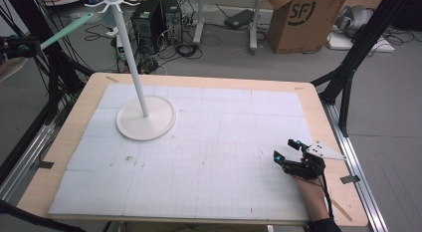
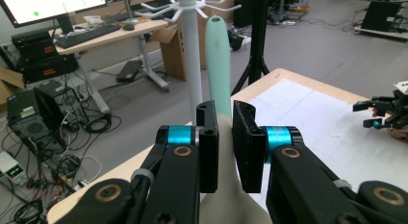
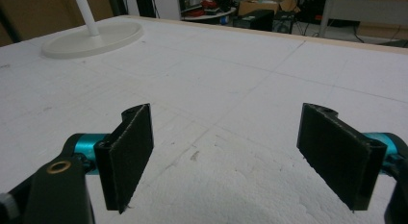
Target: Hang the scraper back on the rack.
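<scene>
The left claw (image 2: 224, 137) is clenched on a mint-green handle (image 2: 219, 65), whose pale wider end sits between the pads and fills the space below them. The handle stands up past the jaws, just right of the white rack's pole (image 2: 191, 56) as the left gripper view sees it. In the high view the handle (image 1: 67, 29) shows at the far left, off the desk's edge and high up, its tip near the hooks at the rack's (image 1: 130, 58) top. The rack's round base rests on the white mat (image 1: 214, 157) at the far left of the desk (image 1: 69, 137). The right claw (image 1: 287, 150) hangs released low over the mat's near right part, nothing between its pads.
</scene>
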Motion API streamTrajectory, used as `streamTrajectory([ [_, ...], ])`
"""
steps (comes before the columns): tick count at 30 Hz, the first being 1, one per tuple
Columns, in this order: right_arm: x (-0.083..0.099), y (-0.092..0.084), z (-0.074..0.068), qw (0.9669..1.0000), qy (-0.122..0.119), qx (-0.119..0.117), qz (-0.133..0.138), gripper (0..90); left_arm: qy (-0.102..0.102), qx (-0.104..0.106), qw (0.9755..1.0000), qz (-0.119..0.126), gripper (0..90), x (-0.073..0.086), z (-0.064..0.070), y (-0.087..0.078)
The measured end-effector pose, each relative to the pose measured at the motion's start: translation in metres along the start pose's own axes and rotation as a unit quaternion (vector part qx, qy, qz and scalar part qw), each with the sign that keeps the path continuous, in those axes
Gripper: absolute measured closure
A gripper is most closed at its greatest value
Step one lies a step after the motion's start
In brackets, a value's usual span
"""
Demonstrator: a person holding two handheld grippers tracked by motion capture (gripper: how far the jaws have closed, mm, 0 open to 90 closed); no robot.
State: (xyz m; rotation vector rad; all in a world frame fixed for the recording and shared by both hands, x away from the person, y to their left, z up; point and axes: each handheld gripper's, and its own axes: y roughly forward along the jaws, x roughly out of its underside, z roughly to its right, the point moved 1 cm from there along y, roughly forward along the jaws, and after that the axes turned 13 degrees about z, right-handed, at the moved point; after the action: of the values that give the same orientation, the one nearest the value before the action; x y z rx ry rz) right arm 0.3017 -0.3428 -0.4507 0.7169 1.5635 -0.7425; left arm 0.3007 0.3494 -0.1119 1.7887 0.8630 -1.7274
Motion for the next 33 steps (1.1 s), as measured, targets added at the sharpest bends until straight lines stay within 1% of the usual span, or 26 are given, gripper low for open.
streamTrajectory([
  [5,0.0,0.0,0.0,1.0,0.001,0.0,-0.001,19.4,-0.002,0.0,1.0,0.0,81.4,-0.001,-0.002,0.008],
  [9,0.0,0.0,0.0,1.0,0.0,0.0,0.0,19.4,-0.003,-0.004,1.0,0.003,81.4,-0.001,-0.004,0.011],
  [10,0.0,0.0,0.0,1.0,0.001,-0.001,-0.001,19.4,-0.003,-0.001,1.0,0.003,81.4,-0.001,-0.004,0.011],
  [12,0.0,0.0,0.0,1.0,0.0,-0.001,-0.001,19.4,-0.002,-0.002,1.0,0.002,81.4,-0.001,-0.004,0.013],
  [15,0.0,0.0,0.0,1.0,0.001,0.0,-0.001,19.4,-0.001,0.001,1.0,0.003,81.4,-0.001,-0.003,0.014],
  [20,0.0,0.0,0.0,1.0,0.001,0.0,-0.001,19.4,0.006,-0.003,1.0,-0.003,81.4,-0.001,-0.002,0.015],
  [24,0.0,0.0,0.0,1.0,0.0,-0.001,-0.001,19.4,0.007,-0.005,0.9999,-0.006,81.3,0.0,-0.002,0.017],
  [26,0.0,0.0,0.0,1.0,0.0,-0.001,-0.001,19.4,0.005,-0.005,1.0,-0.005,81.3,0.0,-0.002,0.017],
  [33,0.0,0.0,0.0,1.0,0.001,0.0,-0.001,19.4,0.009,0.0,0.9999,-0.008,81.4,0.001,-0.001,0.015],
])
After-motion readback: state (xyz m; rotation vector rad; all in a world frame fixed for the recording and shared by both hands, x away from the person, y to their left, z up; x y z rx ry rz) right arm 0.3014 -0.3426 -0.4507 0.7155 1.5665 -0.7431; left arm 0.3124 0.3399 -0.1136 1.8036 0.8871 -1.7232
